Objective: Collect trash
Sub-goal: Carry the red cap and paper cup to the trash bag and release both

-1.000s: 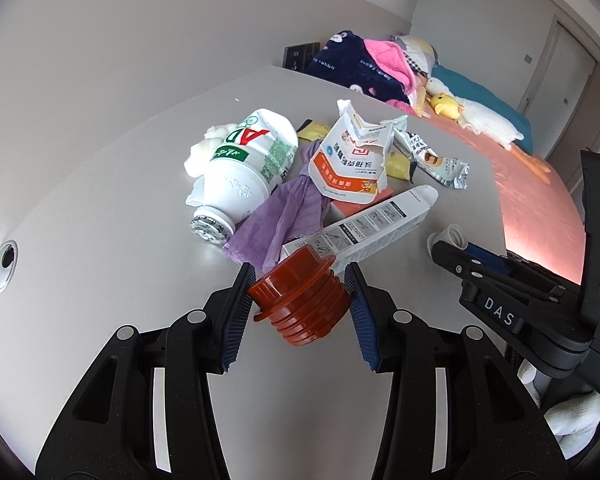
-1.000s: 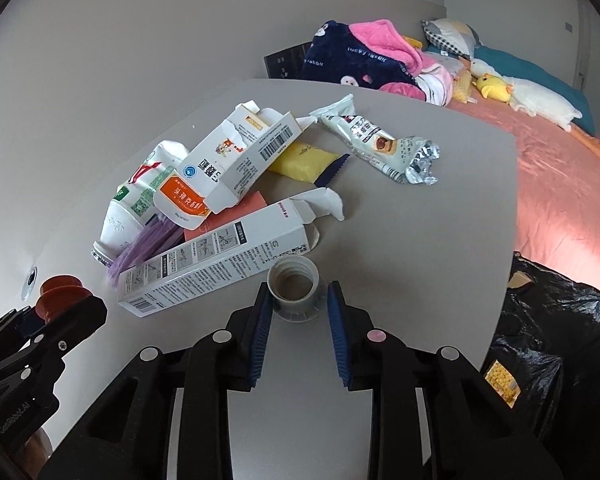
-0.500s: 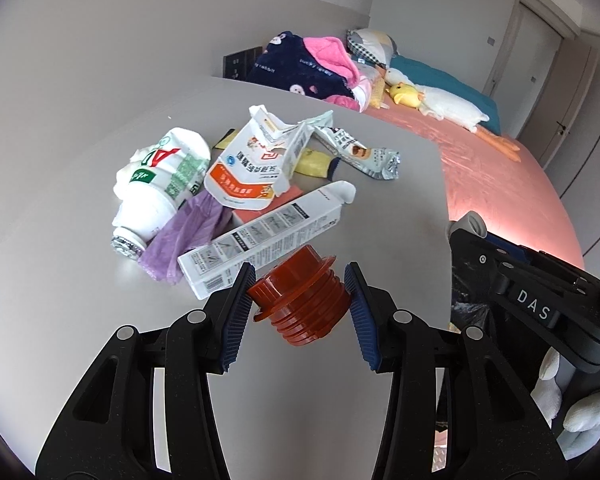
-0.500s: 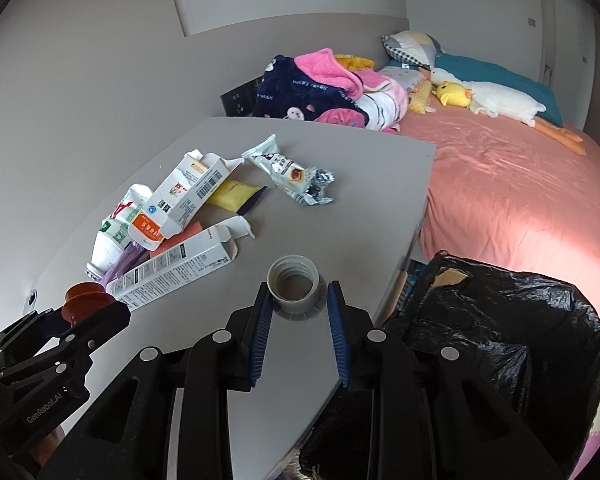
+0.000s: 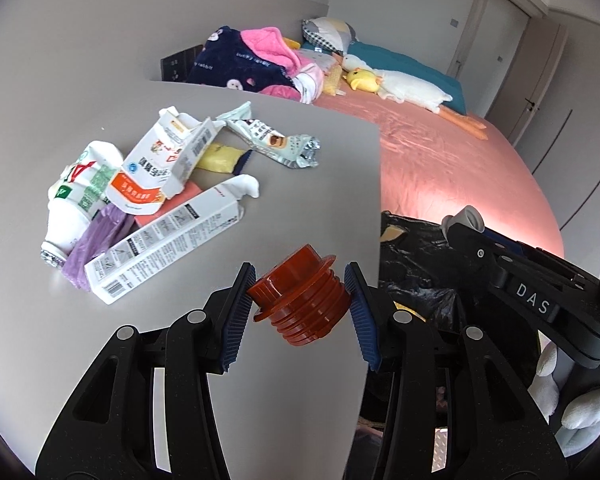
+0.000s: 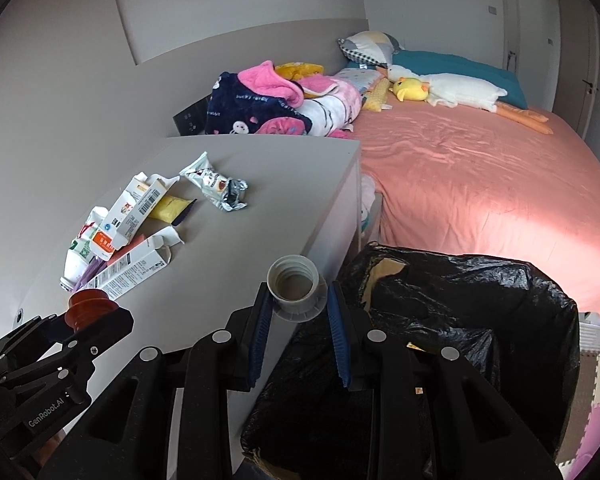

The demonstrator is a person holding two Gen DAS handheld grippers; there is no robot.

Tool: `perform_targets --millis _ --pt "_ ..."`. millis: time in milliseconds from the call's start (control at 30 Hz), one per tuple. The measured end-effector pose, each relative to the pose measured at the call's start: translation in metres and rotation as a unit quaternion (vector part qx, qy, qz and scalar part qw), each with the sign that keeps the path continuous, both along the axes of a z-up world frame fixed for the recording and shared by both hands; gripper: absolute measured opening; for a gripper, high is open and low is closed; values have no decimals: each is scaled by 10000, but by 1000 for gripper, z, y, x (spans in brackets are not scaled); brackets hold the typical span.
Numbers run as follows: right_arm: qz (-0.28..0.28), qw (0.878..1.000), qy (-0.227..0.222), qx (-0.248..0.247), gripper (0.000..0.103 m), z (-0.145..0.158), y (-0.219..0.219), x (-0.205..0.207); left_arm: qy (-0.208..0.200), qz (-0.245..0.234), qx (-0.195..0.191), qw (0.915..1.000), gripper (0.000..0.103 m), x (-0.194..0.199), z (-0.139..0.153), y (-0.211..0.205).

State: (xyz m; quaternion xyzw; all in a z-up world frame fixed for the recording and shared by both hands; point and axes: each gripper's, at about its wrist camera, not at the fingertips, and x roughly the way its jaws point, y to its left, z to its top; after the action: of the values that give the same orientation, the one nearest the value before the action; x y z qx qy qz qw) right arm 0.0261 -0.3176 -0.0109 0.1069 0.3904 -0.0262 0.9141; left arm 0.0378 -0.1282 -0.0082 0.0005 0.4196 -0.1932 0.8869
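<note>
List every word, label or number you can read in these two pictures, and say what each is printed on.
"DAS": on the right tongs, seen from the left camera.
"GenRobot.AI": on the left tongs, seen from the right camera.
"lucky rabbit": on the navy blanket.
"AD", partly folded: on the white bottle.
Small print and barcodes on the long white box and the orange-and-white carton: too small to read.

Both hand-held tools are matte black plastic, the left gripper [image 5: 299,305] and right gripper [image 6: 298,312] each with ribbed blue pads [image 5: 236,312] and round silver screws, white "DAS" and "GenRobot.AI" lettering on their sides, and a white glove [image 5: 580,404] on the hand at the near right
</note>
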Motion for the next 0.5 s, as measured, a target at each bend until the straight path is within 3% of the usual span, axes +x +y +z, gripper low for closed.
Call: perform_targets --millis 500 --pt "-575 9983 -69 41 30 3 -60 -30 43 -746 66 9972 46 -16 -3 -70"
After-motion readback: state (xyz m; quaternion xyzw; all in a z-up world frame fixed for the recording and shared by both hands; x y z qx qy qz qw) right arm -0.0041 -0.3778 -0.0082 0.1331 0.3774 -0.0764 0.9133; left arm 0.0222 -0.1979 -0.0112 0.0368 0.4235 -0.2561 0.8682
